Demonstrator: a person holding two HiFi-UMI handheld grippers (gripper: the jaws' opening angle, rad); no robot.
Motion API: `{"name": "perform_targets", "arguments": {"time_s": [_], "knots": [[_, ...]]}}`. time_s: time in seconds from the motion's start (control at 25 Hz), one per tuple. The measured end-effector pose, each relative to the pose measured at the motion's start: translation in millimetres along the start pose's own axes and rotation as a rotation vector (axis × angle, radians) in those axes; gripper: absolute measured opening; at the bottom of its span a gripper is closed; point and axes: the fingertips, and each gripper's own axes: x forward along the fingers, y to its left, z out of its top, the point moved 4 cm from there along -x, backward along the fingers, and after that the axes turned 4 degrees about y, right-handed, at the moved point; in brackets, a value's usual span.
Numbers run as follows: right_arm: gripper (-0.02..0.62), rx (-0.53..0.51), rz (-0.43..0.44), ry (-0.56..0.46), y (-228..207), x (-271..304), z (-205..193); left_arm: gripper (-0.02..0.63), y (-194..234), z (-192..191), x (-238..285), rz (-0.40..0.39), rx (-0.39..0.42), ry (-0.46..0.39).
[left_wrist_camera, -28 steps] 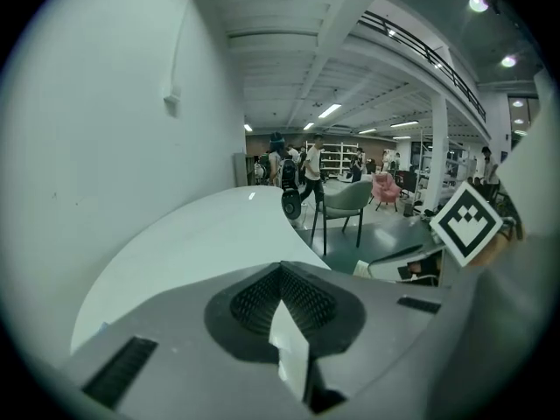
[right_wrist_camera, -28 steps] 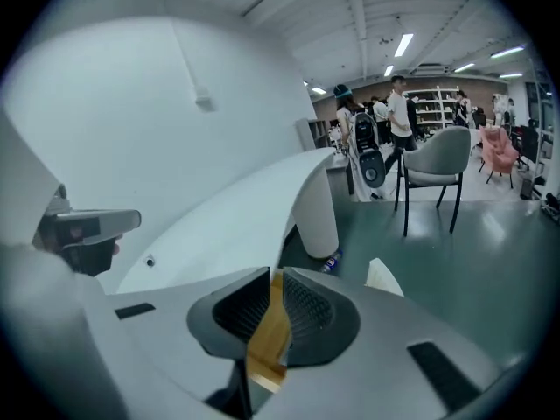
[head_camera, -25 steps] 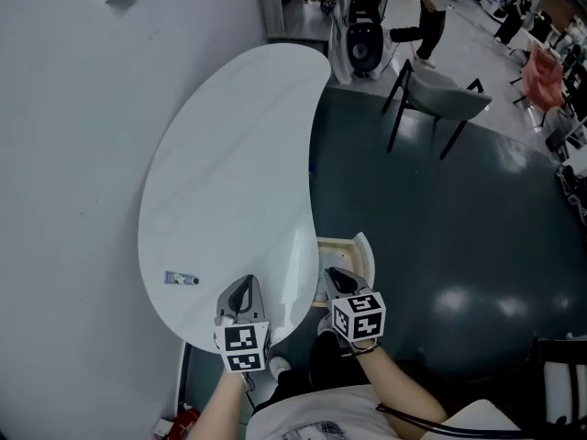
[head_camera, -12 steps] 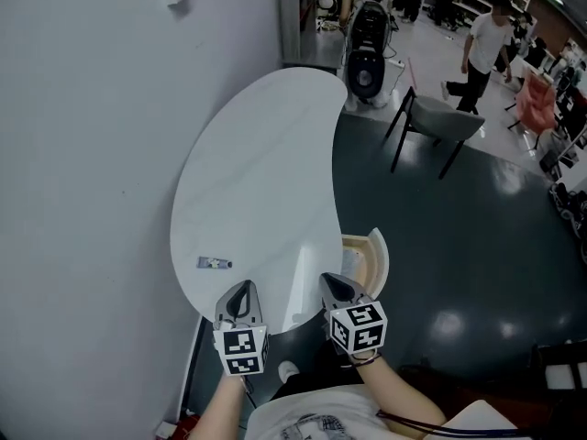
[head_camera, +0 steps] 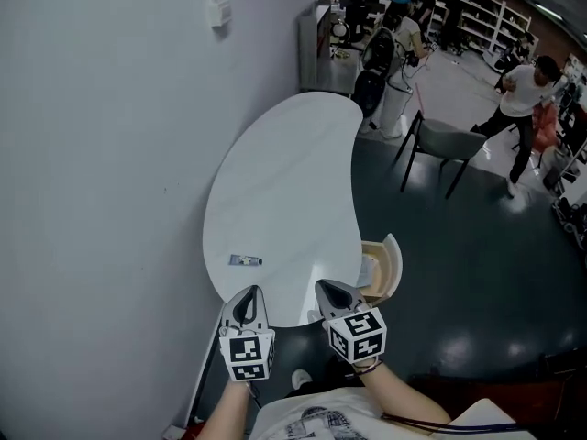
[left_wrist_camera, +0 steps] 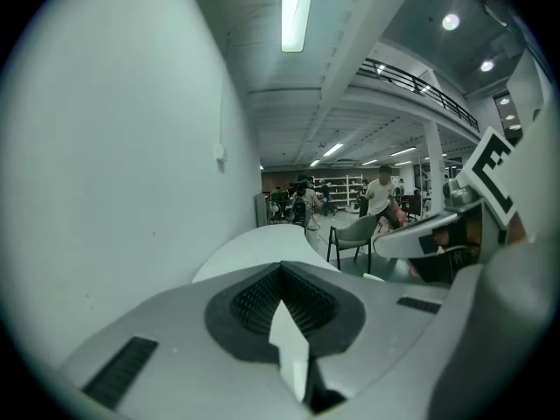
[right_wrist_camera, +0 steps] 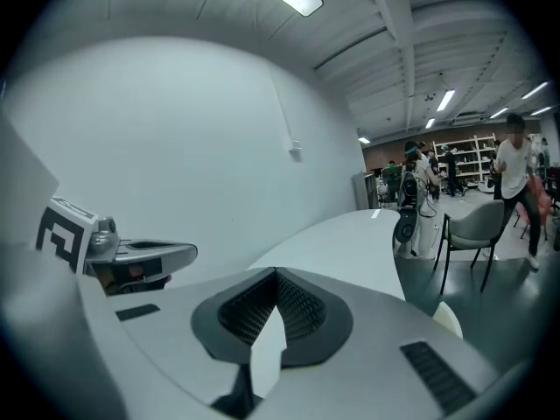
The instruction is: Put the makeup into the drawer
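Note:
A small makeup tube (head_camera: 245, 260) lies on the white curved table (head_camera: 284, 181), near its left edge. At the table's right side a pale wooden drawer (head_camera: 387, 266) stands pulled out, with a flat white item inside. My left gripper (head_camera: 248, 294) hovers just off the table's near edge, shut and empty, its jaws meeting in a point (left_wrist_camera: 282, 266). My right gripper (head_camera: 324, 288) is beside it, left of the drawer, also shut with nothing between the jaws (right_wrist_camera: 276, 271). Both are short of the tube.
A plain wall (head_camera: 110, 154) runs along the table's left side. A grey chair (head_camera: 443, 141) stands on the dark floor beyond the drawer. A person (head_camera: 523, 94) walks at the far right, with shelves and equipment behind.
Both grippers have drawn back from the table and lifted; the right one has left the drawer. Table and tube now sit farther ahead. The person in the background has walked to the right.

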Motion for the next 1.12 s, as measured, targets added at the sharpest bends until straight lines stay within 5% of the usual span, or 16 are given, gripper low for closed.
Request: {"name": "perform_targets", "arguments": {"time_s": [0.56, 1.12], "knots": [[0.02, -0.071, 0.049, -0.036, 85, -16, 9, 0.017, 34, -14, -73, 0.016, -0.042, -0.039], [0.02, -0.088, 0.06, -0.018, 100, -14, 7, 0.017, 46, -19, -85, 0.034, -0.085, -0.049]]}}
